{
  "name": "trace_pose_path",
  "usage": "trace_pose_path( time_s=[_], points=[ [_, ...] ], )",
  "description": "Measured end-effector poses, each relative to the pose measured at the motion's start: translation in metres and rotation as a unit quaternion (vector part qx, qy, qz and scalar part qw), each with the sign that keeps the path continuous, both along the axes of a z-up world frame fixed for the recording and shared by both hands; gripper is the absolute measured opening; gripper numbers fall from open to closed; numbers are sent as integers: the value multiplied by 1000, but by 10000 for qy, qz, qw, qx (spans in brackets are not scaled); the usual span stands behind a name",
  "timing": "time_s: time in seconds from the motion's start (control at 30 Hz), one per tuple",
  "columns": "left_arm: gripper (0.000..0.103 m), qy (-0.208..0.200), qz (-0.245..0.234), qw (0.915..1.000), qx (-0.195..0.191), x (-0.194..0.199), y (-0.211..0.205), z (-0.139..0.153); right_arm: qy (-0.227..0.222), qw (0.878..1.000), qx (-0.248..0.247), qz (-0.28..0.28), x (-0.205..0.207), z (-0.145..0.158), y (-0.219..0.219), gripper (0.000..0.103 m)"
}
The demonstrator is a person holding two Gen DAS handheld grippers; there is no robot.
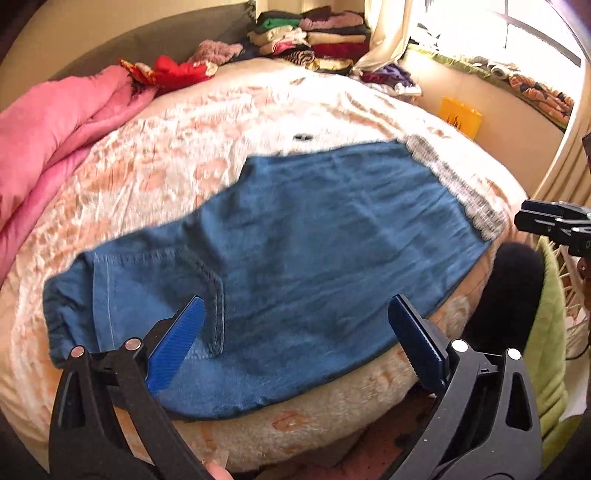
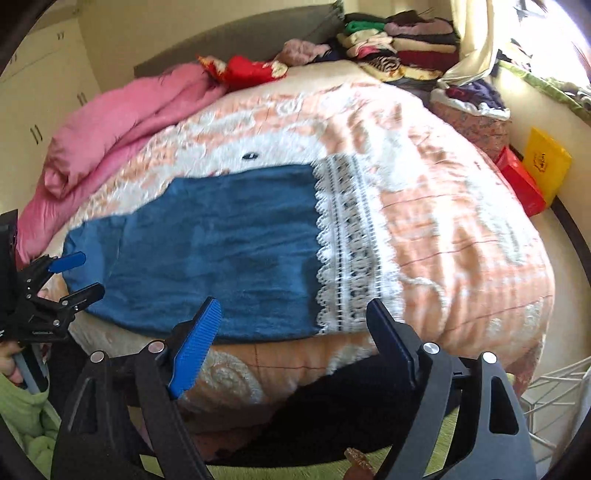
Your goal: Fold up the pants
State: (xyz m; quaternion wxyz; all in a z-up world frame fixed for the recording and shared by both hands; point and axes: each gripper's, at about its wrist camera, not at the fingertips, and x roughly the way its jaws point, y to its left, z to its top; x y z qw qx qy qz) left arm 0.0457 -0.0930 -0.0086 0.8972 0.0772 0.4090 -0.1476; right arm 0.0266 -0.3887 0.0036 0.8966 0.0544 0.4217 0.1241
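- One pair of pants [image 1: 295,236], blue denim, lies flat on the bed [image 1: 192,147], near its front edge.
- The pants are folded lengthwise into a single long band; a stitched back pocket [image 1: 184,284] faces up at the waist end.
- The leg end carries a wide white lace hem [image 2: 347,240] with dark dots.
- The cloth is fairly smooth, with only faint creases.
- Left gripper [image 1: 295,325]: jaws spread wide, nothing between them, hovering above the waist end; its blue pads [image 1: 177,347] are clear of the denim.
- Right gripper [image 2: 291,332]: jaws also wide apart and empty, above the front edge of the bed near the lace.
- Two grippers in all; in the right wrist view the left one shows at the left edge, by the waistband.
- One pink quilt [image 2: 122,122] lies bunched along the far-left side of the bed.
- Stacks of folded clothes [image 1: 314,33] sit at the head of the bed; how many I cannot tell.
- One small dark object [image 2: 250,156] lies on the bed just beyond the pants.
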Motion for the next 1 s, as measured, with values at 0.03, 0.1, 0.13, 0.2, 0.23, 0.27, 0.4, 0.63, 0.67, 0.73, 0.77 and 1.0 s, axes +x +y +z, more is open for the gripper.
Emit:
trace_pose_path(
  time_s=[0.03,0.1,0.13,0.2,0.23,0.27,0.4,0.63,0.67,0.73,0.77,1.0],
  points=[
    [93,-36,-19,10000,-7,0,-1,4,-71,10000,4,-62,-3,5,-4,80],
    [93,-102,-40,9999,-12,0,-5,11,-168,9998,11,-127,-7,11,-10,80],
    [93,-114,-51,9999,-21,0,-6,13,-202,9997,4,-154,-7,13,-12,80],
    [93,-148,-66,9998,-63,1,-10,19,-314,9993,21,-216,-10,19,-17,80],
    [93,-156,-75,9998,-85,0,-12,20,-357,9991,42,-235,-11,22,-20,80],
    [93,-162,-99,9998,-110,0,-13,22,-419,9987,63,-274,-13,25,-22,80],
    [93,-220,-186,9995,-106,0,-24,29,-527,9980,87,-328,-19,31,-26,80],
    [93,-223,-342,9991,-112,3,-40,33,-642,9970,91,-434,-24,36,-29,94],
    [93,-223,-369,9990,-112,4,-42,33,-665,9967,113,-452,-25,37,-31,94],
    [93,-219,-416,9989,-68,7,-48,32,-664,9966,134,-469,-25,37,-32,94],
    [93,-216,-440,9988,-60,8,-50,32,-669,9965,134,-484,-25,36,-33,94],
    [93,-195,-604,9980,39,20,-67,29,-569,9968,176,-530,-22,29,-37,94]
  ],
)
